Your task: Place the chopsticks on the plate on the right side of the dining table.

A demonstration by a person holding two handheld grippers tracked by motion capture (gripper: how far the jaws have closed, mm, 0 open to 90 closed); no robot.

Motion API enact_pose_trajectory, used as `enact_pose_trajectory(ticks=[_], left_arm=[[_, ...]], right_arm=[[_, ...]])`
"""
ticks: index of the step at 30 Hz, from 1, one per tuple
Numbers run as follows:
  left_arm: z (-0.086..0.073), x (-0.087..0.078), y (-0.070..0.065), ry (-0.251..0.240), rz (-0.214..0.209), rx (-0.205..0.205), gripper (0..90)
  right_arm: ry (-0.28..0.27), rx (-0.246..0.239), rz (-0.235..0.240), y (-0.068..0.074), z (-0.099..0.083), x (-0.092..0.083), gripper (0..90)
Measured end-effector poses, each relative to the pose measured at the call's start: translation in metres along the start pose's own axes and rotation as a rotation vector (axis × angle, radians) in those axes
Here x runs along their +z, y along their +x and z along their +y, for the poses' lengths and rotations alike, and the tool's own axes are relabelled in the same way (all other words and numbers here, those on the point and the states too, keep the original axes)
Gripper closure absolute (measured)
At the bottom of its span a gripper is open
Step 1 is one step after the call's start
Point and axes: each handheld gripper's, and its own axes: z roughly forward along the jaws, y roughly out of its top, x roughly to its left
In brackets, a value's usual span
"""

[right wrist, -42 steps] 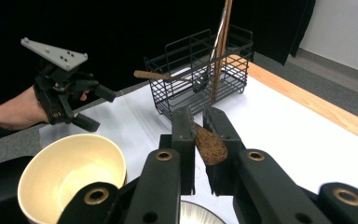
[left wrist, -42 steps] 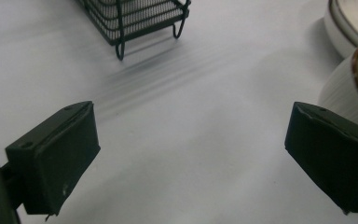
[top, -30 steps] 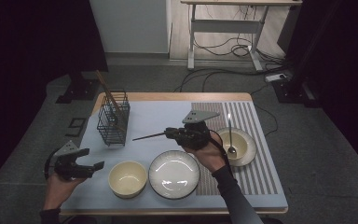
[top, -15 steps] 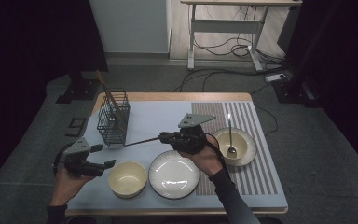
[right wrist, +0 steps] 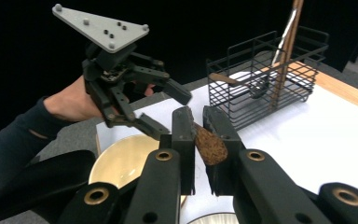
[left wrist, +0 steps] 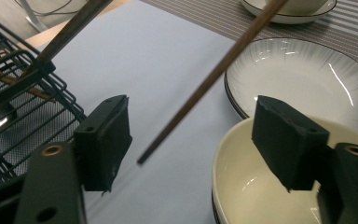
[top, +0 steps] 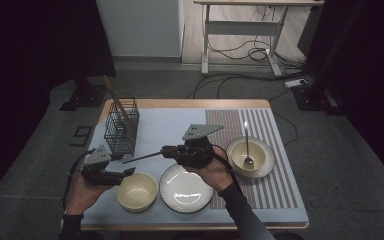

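My right gripper is shut on the thick end of a brown wooden chopstick, held about level and pointing left. In the right gripper view the jaws clamp the stick's butt. My left gripper is over the rim of a cream bowl. Its jaws have just been closing. In the left gripper view the chopstick slants down with its tip between the pads, touching neither. The left gripper also appears opposite the right one.
A black wire basket with utensils stands at the back left, close to the chopstick's tip. A white plate lies beside the cream bowl. A bowl with a spoon sits on the striped mat at right.
The left gripper has moved right and a little up, to the chopstick's tip, and its jaws have narrowed. The right gripper has shifted left with the chopstick.
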Motion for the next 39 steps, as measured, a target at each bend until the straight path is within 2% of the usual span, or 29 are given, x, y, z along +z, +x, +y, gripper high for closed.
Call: enact_pose_trajectory(ticks=[3,8,12,16,22,28,39], left_arm=[[0.001,0.003,-0.001,0.001,-0.002,0.010,34.5],[0.000,0.004,-0.002,-0.007,0.027,0.044,47.1],[-0.001,0.004,-0.002,-0.003,0.020,0.069,57.7],[-0.001,0.005,-0.001,0.001,-0.004,0.074,67.8],[-0.002,0.004,0.000,0.012,-0.020,0.091,72.6],[-0.002,0.004,0.000,0.014,-0.034,0.113,75.5],[-0.004,0.005,-0.001,0.017,-0.028,0.175,80.3]], right_arm=[[0.004,-0.006,0.009,0.003,0.001,0.003,82.9],[0.010,-0.011,0.021,0.006,0.003,0.007,82.9],[0.010,-0.007,0.023,0.006,0.003,0.008,82.9],[0.011,0.001,0.023,0.005,0.003,0.008,82.9],[0.014,0.026,0.034,0.000,0.003,0.010,82.9],[0.005,0.073,0.055,-0.008,0.005,0.012,82.7],[0.004,0.140,0.051,-0.022,0.010,0.018,80.6]])
